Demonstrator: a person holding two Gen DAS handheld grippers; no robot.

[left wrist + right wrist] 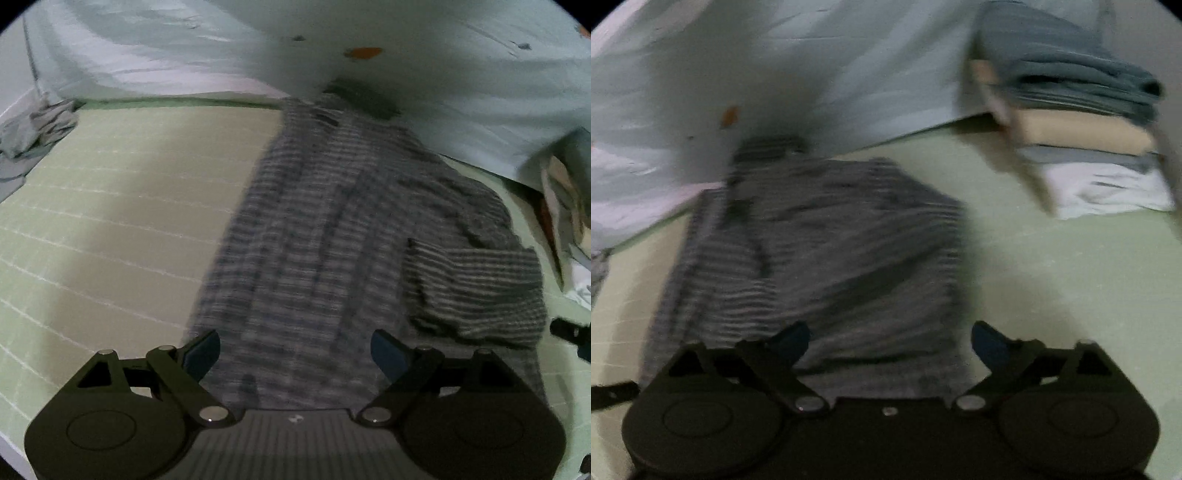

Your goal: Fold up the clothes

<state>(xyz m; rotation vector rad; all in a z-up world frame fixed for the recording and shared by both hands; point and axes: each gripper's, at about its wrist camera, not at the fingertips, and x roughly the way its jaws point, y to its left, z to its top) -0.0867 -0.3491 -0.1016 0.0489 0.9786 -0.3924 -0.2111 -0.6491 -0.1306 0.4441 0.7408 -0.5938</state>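
A grey striped shirt (314, 229) lies on the pale green checked sheet (110, 221), its sides folded inward and a sleeve (476, 288) folded over at the right. My left gripper (295, 354) is open and empty just above the shirt's near hem. In the right wrist view the same shirt (827, 258) lies blurred ahead. My right gripper (890, 343) is open and empty over the shirt's near right edge.
A light blue quilt (406, 55) bunches along the far side. A crumpled grey garment (40, 129) lies at far left. A stack of folded clothes (1082, 122) sits at far right. The other gripper shows at the edge (572, 332).
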